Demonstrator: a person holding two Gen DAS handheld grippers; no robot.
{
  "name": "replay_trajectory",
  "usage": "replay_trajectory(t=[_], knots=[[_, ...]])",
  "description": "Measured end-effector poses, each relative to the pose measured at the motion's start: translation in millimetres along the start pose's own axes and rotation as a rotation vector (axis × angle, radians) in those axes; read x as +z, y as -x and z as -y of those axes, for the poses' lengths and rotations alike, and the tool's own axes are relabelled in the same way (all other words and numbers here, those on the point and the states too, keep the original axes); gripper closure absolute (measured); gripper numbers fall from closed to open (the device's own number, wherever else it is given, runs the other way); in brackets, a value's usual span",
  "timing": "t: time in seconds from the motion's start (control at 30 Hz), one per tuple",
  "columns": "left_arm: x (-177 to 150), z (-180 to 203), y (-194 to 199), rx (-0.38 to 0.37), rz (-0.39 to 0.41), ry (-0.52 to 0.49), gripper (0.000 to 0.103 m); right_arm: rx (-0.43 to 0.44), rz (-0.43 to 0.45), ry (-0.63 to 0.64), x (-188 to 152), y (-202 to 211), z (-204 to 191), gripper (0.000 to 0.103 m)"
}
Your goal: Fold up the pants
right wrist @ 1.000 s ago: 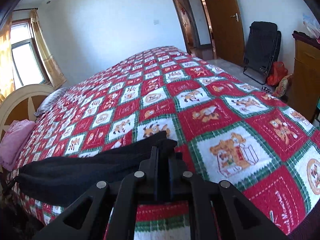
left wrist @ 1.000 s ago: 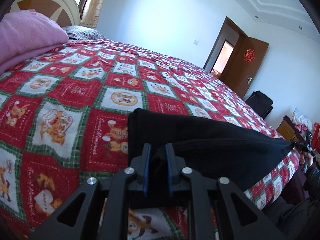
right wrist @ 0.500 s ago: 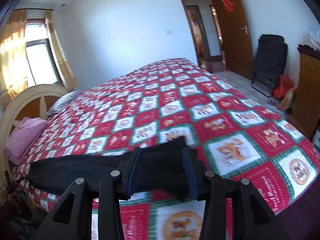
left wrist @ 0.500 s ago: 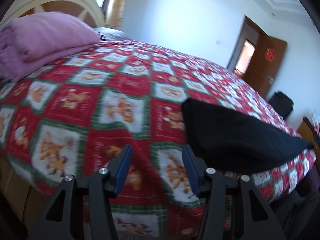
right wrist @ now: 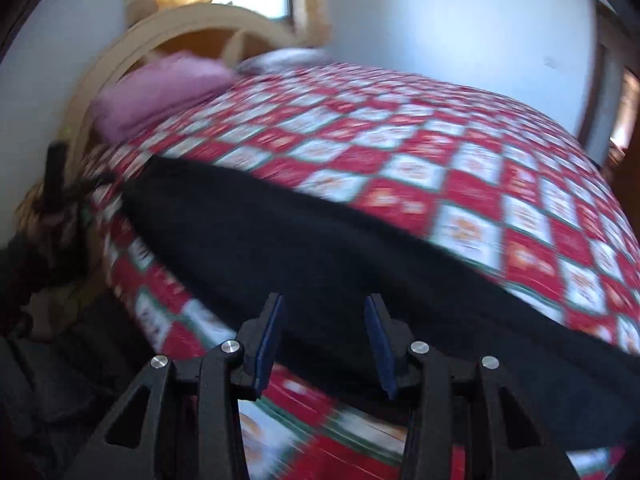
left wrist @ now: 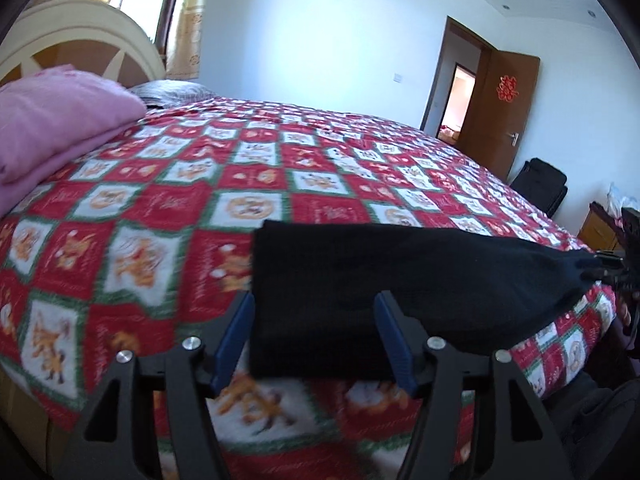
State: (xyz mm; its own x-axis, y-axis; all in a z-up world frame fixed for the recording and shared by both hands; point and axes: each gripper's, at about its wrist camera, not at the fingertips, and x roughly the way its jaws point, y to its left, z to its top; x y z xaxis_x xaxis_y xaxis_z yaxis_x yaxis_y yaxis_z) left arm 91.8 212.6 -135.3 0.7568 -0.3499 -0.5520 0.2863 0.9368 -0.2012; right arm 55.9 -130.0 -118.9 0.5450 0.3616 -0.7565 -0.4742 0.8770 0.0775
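Black pants [left wrist: 400, 276] lie folded lengthwise in a long strip along the near edge of a bed with a red, green and white patterned quilt [left wrist: 256, 184]. My left gripper [left wrist: 316, 340] is open, its blue-padded fingers on either side of the strip's left end corner. My right gripper [right wrist: 324, 340] is open and empty over the middle of the strip [right wrist: 304, 248]; this view is blurred by motion. The other gripper shows small at the strip's far end in the left wrist view [left wrist: 624, 264].
A folded pink blanket [left wrist: 56, 120] lies by the cream headboard [left wrist: 80, 44] at the left. A brown door [left wrist: 504, 108] stands open at the far right, with a black bag [left wrist: 544, 184] and a wooden cabinet [left wrist: 600, 232] beside the bed.
Both grippers let go of the pants and opened. The left swung away left, then came back to the strip's left end. The right turned left along the strip toward the headboard.
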Motion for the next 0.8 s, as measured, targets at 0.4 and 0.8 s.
replay_trajectory(t=[0.4,0.8], knots=[[-22.0,-11.8,-31.5,0.048,-0.083,0.06,0.024,-0.011,-0.066,0.266,9.1,-91.3,-83.0,0.06],[-20.8,-15.8,-30.3,0.047,-0.084,0.071,0.024,-0.01,-0.027,0.255,14.4,-65.3,-97.6,0.1]])
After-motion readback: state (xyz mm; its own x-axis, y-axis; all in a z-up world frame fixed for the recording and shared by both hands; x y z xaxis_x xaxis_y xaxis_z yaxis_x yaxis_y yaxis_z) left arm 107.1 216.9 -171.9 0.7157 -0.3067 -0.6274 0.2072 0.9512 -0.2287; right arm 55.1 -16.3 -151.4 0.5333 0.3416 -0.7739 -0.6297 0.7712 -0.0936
